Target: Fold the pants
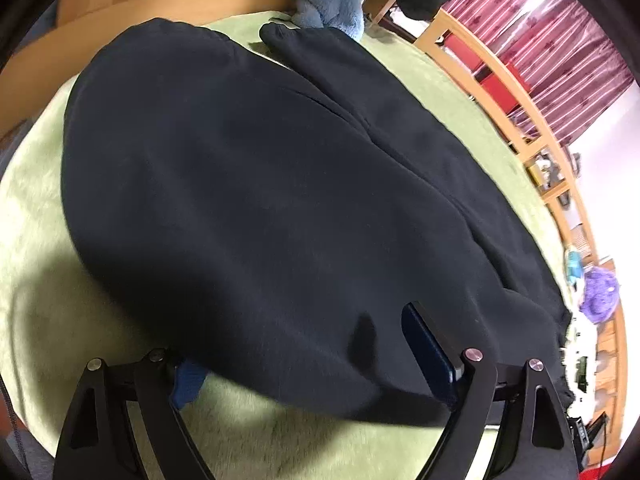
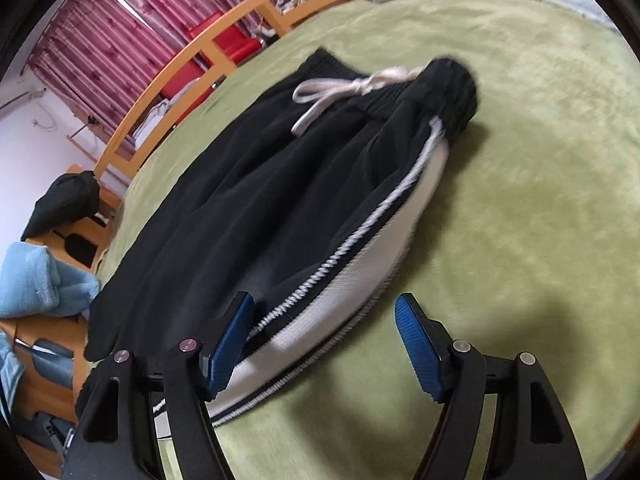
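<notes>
Black pants [image 1: 248,168] lie spread on a green fleece blanket [image 1: 36,232]. My left gripper [image 1: 304,344] is at their near edge with its jaws wide. The right pad [image 1: 428,356] rests on top of the cloth, while the left pad [image 1: 188,380] is half hidden under the hem. In the right wrist view the pants [image 2: 256,200] show a white side stripe [image 2: 352,276] and a white drawstring [image 2: 340,92] at the far waistband. My right gripper [image 2: 324,300] is open and straddles the striped edge, one pad [image 2: 232,340] over the cloth and the other [image 2: 418,348] over the blanket.
A wooden bed rail [image 1: 516,120] curves along the blanket's edge, with red striped curtains [image 2: 100,48] behind it. A light blue fluffy blanket [image 1: 332,4] hangs at the far end. Beside the bed are a black bag [image 2: 64,200] and a purple item [image 1: 598,292].
</notes>
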`<action>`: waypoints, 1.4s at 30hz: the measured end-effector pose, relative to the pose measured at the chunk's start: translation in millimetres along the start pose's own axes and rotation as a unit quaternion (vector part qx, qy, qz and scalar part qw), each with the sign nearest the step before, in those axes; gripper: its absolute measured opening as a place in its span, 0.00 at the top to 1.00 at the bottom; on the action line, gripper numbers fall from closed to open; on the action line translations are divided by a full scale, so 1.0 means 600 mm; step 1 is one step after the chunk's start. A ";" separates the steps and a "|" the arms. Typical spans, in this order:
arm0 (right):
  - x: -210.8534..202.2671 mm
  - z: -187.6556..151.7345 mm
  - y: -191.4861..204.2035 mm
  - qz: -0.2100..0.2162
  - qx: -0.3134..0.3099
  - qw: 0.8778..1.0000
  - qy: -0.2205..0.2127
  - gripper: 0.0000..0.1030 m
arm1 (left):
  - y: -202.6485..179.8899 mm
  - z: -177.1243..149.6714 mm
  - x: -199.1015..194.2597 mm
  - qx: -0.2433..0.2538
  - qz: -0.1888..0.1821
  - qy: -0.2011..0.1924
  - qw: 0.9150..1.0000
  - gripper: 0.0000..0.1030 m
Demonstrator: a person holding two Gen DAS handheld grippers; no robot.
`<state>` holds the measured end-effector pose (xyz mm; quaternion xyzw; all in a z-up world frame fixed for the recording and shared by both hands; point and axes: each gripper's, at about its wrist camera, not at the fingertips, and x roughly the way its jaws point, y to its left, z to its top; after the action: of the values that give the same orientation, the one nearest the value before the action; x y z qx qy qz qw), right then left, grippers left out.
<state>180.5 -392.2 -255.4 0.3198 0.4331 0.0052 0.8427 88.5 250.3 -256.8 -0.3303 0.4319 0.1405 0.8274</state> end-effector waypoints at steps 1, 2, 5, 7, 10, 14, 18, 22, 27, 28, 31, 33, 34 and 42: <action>0.015 -0.001 0.005 0.006 -0.005 1.000 0.011 0.40 | -0.003 0.004 0.001 0.004 0.011 -0.001 1.000 0.33; 0.021 -0.001 0.008 0.010 -0.009 1.000 0.017 0.60 | -0.008 0.008 0.001 0.013 0.023 -0.001 1.000 0.57; 0.015 0.001 0.025 0.007 -0.035 0.999 0.005 0.78 | -0.011 0.029 -0.013 0.024 0.010 0.004 1.000 0.89; -0.005 0.013 0.042 0.029 -0.047 0.998 -0.006 0.80 | -0.017 0.047 -0.035 0.019 -0.014 -0.010 1.000 0.90; -0.028 0.040 0.070 0.052 -0.064 0.996 -0.022 0.82 | -0.059 0.084 -0.070 0.051 -0.019 -0.042 0.998 0.90; -0.045 0.092 0.121 0.065 -0.095 0.992 -0.046 0.84 | -0.133 0.158 -0.099 0.084 -0.024 -0.094 0.992 0.90; -0.049 0.156 0.179 0.070 -0.131 0.986 -0.076 0.84 | -0.190 0.216 -0.105 0.100 -0.028 -0.126 0.987 0.90; -0.040 0.224 0.216 0.079 -0.138 0.983 -0.096 0.85 | -0.243 0.287 -0.075 0.109 -0.034 -0.145 0.983 0.90; 0.006 0.307 0.259 0.072 -0.148 0.980 -0.112 0.86 | -0.315 0.362 -0.014 0.122 -0.035 -0.159 0.979 0.90; 0.022 0.323 0.268 0.070 -0.151 0.979 -0.115 0.86 | -0.329 0.383 0.005 0.124 -0.033 -0.161 0.979 0.90; 0.073 0.359 0.281 0.056 -0.151 0.980 -0.120 0.86 | -0.358 0.404 0.045 0.128 -0.031 -0.161 0.978 0.90; 0.108 0.375 0.278 0.047 -0.143 0.981 -0.121 0.86 | -0.371 0.419 0.092 0.133 -0.021 -0.143 0.980 0.89; 0.125 0.377 0.275 0.038 -0.140 0.983 -0.116 0.85 | -0.374 0.417 0.107 0.133 -0.021 -0.133 0.982 0.89; 0.215 0.342 0.244 0.014 -0.140 0.988 -0.060 0.40 | -0.359 0.386 0.164 0.124 0.002 -0.062 0.990 0.40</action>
<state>450.5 -348.8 -183.3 0.2045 0.3718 0.0583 0.9036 401.7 240.0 -150.1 -0.2149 0.3945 0.1073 0.8870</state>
